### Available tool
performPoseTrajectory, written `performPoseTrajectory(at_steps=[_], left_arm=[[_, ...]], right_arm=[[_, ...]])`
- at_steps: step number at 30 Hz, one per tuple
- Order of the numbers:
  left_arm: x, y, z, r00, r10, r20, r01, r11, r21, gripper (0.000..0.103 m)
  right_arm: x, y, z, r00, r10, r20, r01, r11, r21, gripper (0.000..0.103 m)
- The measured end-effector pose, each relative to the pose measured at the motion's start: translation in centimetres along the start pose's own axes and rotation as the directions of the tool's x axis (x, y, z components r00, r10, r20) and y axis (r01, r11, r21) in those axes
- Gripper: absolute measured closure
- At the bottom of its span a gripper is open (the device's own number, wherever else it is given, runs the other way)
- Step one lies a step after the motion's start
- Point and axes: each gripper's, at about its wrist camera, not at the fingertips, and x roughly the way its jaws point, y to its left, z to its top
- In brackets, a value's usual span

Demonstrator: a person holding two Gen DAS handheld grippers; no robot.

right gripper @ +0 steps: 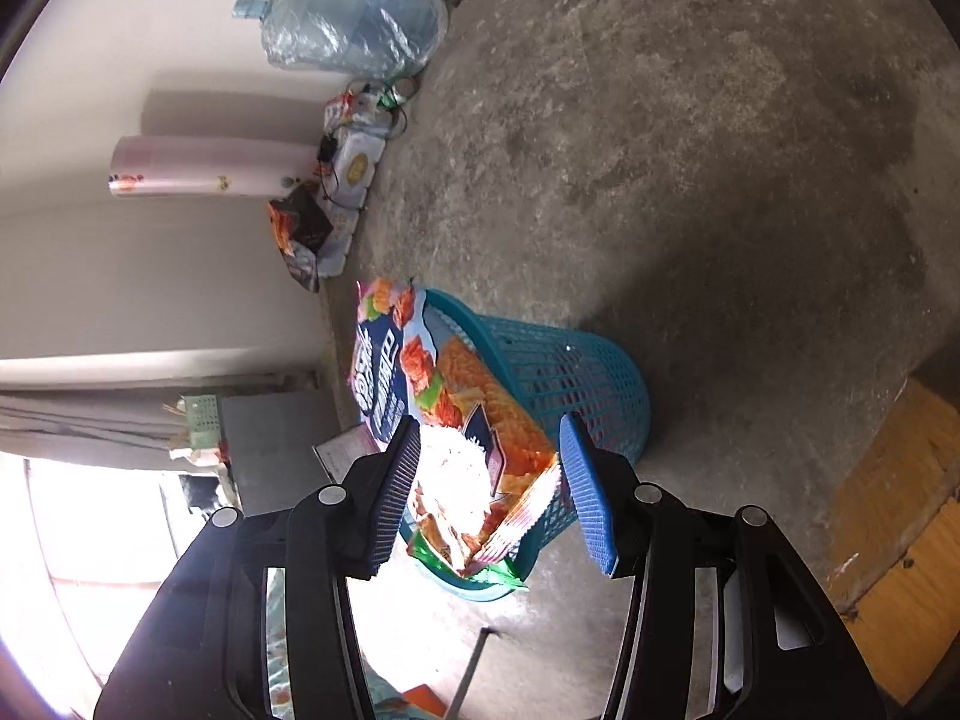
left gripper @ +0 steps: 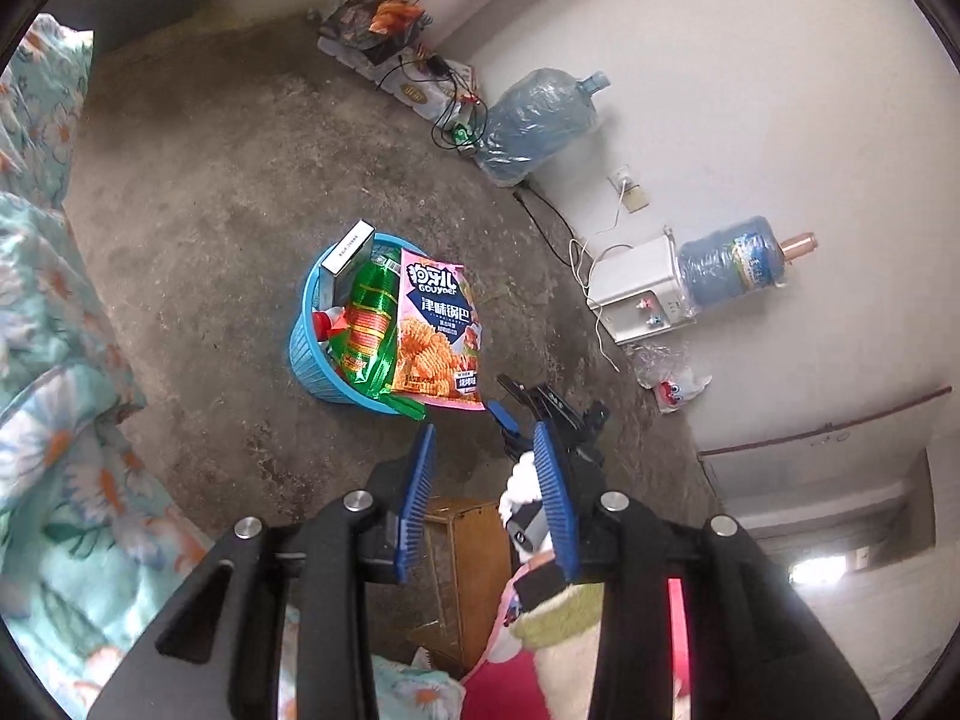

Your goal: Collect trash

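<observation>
Left wrist view: the left gripper (left gripper: 483, 438) is hanging above the concrete floor (left gripper: 228, 192), and its jaws are standing apart with nothing between them.
Basket: a blue plastic basket (left gripper: 312, 360) is standing on the floor just beyond the left fingers (left gripper: 420, 480), and it is overflowing with trash.
Snack bag: a pink snack bag (left gripper: 437, 330) is lying over the right side of the basket rim, and it is sticking out past the edge.
Green wrapper: a green wrapper (left gripper: 369, 318) is resting in the basket, just left of the snack bag and touching it.
White box: a white box (left gripper: 345, 249) is leaning on the far rim of the basket.
Right gripper, seen from the left: the right gripper (left gripper: 528, 414) is appearing just right of the basket, near the snack bag.
Right wrist view: the jaws are standing open on both sides of the snack bag (right gripper: 456, 420), but the pads are not pressing on it, so the bag is not gripped.
Far wall: a water jug (left gripper: 534, 126) wrapped in plastic is lying on the floor near the wall, and a water dispenser (left gripper: 645, 294) is standing well apart from the basket on the right.
Near side: a flowered blanket (left gripper: 54, 360) is filling the left, and a wooden stool (left gripper: 474, 570) is showing under the left gripper.
</observation>
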Motion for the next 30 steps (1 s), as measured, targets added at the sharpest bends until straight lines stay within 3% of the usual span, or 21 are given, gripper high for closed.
performPoseTrajectory(at_steps=[7,10,13,17,19,20,21,22,23,27,30], left_arm=[[-6.3,0.1,-6.3,0.998,0.005,0.055,-0.009,0.997,0.081,0.067],[-7.2,0.4,-8.0,0.998,0.012,0.055,-0.017,0.996,0.082,0.067],[-8.3,0.3,-9.4,0.997,0.01,0.078,-0.019,0.993,0.115,0.067],[-10.5,0.1,-10.8,0.992,-0.02,0.126,0.002,0.99,0.141,0.067],[-11.9,0.3,-11.4,0.987,-0.031,0.156,0.008,0.989,0.145,0.067],[-12.7,0.5,-11.7,0.985,-0.032,0.17,0.008,0.989,0.144,0.067],[-13.5,1.0,-11.9,0.982,-0.032,0.185,0.006,0.99,0.141,0.067],[-14.3,1.5,-12.3,0.979,-0.033,0.201,0.005,0.99,0.138,0.065],[-15.0,2.0,-12.5,0.976,-0.032,0.215,0.003,0.991,0.132,0.064],[-17.0,4.1,-13.5,0.966,-0.001,0.259,-0.025,0.995,0.1,0.063],[-17.7,5.3,-13.7,0.962,0.015,0.272,-0.034,0.997,0.067,0.062]], right_arm=[[4.1,5.6,-4.5,0.991,-0.083,-0.103,0.057,0.971,-0.234,0.062],[5.7,7.2,-6.9,0.98,-0.164,-0.113,0.116,0.933,-0.34,0.076],[7.1,8.5,-8.9,0.966,-0.225,-0.125,0.15,0.887,-0.438,0.1],[6.6,9.0,-9.9,0.971,-0.204,-0.125,0.131,0.89,-0.437,0.101],[5.0,9.3,-9.3,0.983,-0.155,-0.096,0.101,0.902,-0.419,0.099],[3.9,9.3,-8.5,0.989,-0.134,-0.062,0.098,0.909,-0.405,0.091],[2.9,9.1,-7.6,0.993,-0.121,-0.019,0.104,0.916,-0.387,0.082],[2.0,8.9,-6.4,0.992,-0.125,0.031,0.128,0.921,-0.367,0.061],[1.5,8.6,-5.2,0.986,-0.146,0.077,0.164,0.924,-0.345,0.052],[3.1,7.7,-1.1,0.962,-0.257,0.087,0.271,0.925,-0.264,0.052],[5.6,8.2,-0.4,0.926,-0.366,0.09,0.375,0.87,-0.32,0.052]])
